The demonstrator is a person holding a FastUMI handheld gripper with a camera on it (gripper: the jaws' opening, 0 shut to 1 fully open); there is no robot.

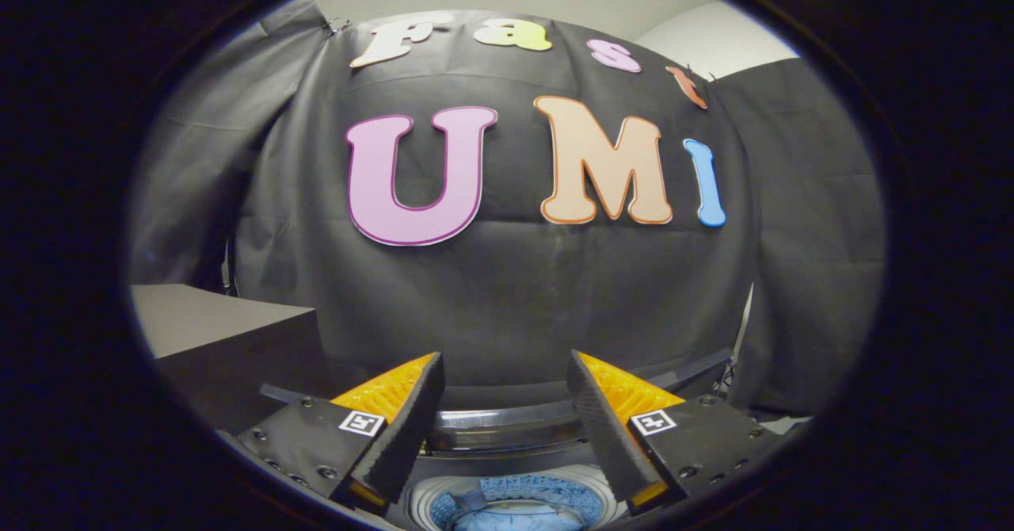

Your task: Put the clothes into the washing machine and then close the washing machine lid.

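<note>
The gripper [505, 388] hangs above the washer [507, 436] with its fingers spread apart, grasping nothing; below and between them the drum [515, 499] lies open, blue clothes [515, 515] inside it; the lid [681, 372] stands raised behind the drum; a grey box [222, 341] sits left of the washer.

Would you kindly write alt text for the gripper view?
The open, empty gripper hovers above the washing machine, with blue clothes in its drum below the fingers. A grey box stands beside it.
</note>
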